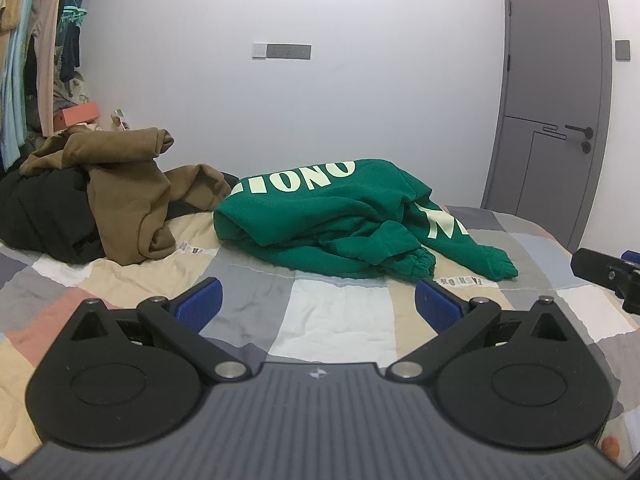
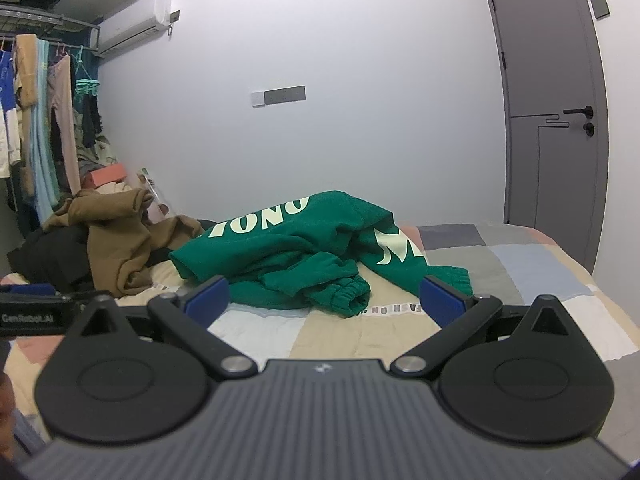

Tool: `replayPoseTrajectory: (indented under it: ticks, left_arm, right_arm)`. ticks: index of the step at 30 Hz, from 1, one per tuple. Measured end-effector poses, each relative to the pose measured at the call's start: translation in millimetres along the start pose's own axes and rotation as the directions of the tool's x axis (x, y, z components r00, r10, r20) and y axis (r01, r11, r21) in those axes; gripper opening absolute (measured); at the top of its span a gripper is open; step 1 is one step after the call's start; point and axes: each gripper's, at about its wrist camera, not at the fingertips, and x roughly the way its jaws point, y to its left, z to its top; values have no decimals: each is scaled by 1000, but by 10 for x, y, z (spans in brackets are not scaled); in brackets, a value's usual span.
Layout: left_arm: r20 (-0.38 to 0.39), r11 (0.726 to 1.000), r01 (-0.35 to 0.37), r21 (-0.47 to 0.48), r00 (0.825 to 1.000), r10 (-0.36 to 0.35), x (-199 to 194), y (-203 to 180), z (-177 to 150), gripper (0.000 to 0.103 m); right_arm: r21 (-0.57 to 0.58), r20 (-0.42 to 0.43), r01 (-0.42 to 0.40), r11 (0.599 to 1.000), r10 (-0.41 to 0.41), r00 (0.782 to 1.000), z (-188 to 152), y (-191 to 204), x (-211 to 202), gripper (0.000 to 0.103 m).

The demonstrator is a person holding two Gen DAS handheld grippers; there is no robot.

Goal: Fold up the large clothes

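Your left gripper and right gripper both gape wide, empty, hovering just short of the crumpled green sweatshirt; brown garment lies left of it.

Left claw agape, crumpled green sweatshirt ahead — patchwork bedspread beneath

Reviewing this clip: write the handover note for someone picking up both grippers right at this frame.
Left gripper: open, empty, over the patchwork bedspread, short of the clothes.
Right gripper: open, empty, just short of the green sweatshirt.
The green sweatshirt lies crumpled mid-bed, cuffed sleeves toward you, unfolded. The brown garment is heaped over dark clothing at the far left.
Done: nothing folded that I can see.
Left: spread the sweatshirt flat, fold it, then probably the pile.
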Motion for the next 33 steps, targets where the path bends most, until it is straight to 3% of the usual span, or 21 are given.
replayPoseTrajectory:
  ticks: [9, 17, 22, 28, 33]
  left_arm:
    - [-10, 1000, -1, 4, 1000, 1, 31, -12, 19, 103]
    - [-13, 999, -15, 52, 1000, 16, 317, -52, 207, 103]
    - [-15, 997, -27, 75, 1000, 28, 567, -19, 318, 103]
    - [-38, 997, -20, 69, 999, 23, 930, 49, 428, 103]
    - [-47, 995, -28, 99, 998, 33, 1305, 59, 534, 103]
  right_arm:
    - [4, -4, -4, 1000, 4, 1000, 67, -41, 20, 103]
    - [25, -11, -7, 1000, 7, 1000, 172, -68, 164, 103]
    - [29, -55, 10, 1000, -8, 998, 152, -138, 392, 103]
    - [123, -128, 4, 992, 12, 992, 141, -287, 772, 103]
    - [103, -144, 4, 995, 11, 990, 186, -266, 1118, 103]
